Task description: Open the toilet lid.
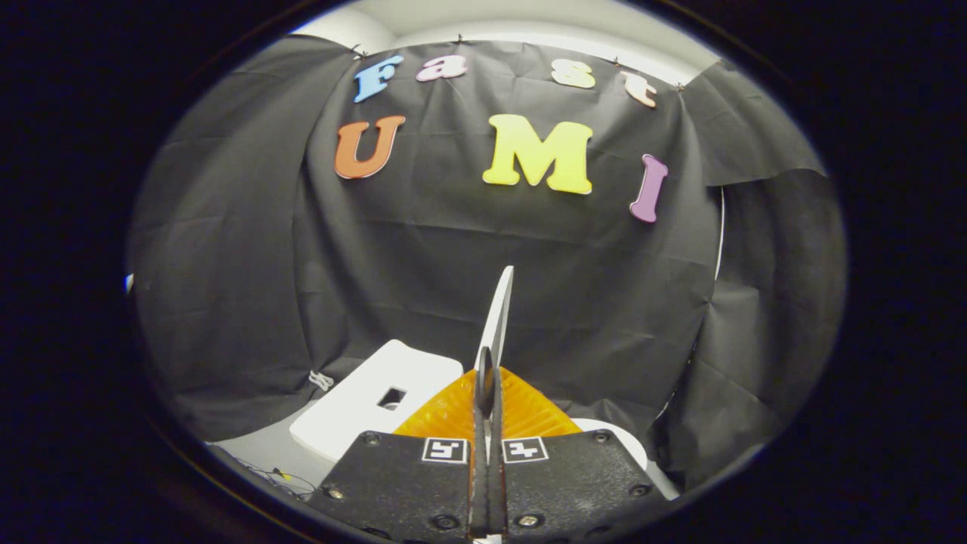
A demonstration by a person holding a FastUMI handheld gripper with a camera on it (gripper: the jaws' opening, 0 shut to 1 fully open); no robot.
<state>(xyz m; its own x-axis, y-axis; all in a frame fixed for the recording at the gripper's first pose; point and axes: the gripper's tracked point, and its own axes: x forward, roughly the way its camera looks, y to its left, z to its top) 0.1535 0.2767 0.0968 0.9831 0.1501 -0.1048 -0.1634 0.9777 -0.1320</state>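
The tongs (488, 393) clamp the thin white toilet lid (498, 317) edge-on, raised upright beside the white cistern block (363, 408).

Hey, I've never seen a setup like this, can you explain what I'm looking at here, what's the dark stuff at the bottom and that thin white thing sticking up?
This is one picture, taken by a fisheye camera riding on a hand-held claw and looking forward along its two fingers. The dark plates at the bottom are the claw's body. The thin white thing is the toilet lid, seen edge-on and raised nearly upright. The fingers are closed on its lower edge, one on each side, so the claw is holding it. To the left of the fingers lies a flat white piece with a small square hole; I cannot tell what it is. Behind everything hangs the booth's black cloth wall.
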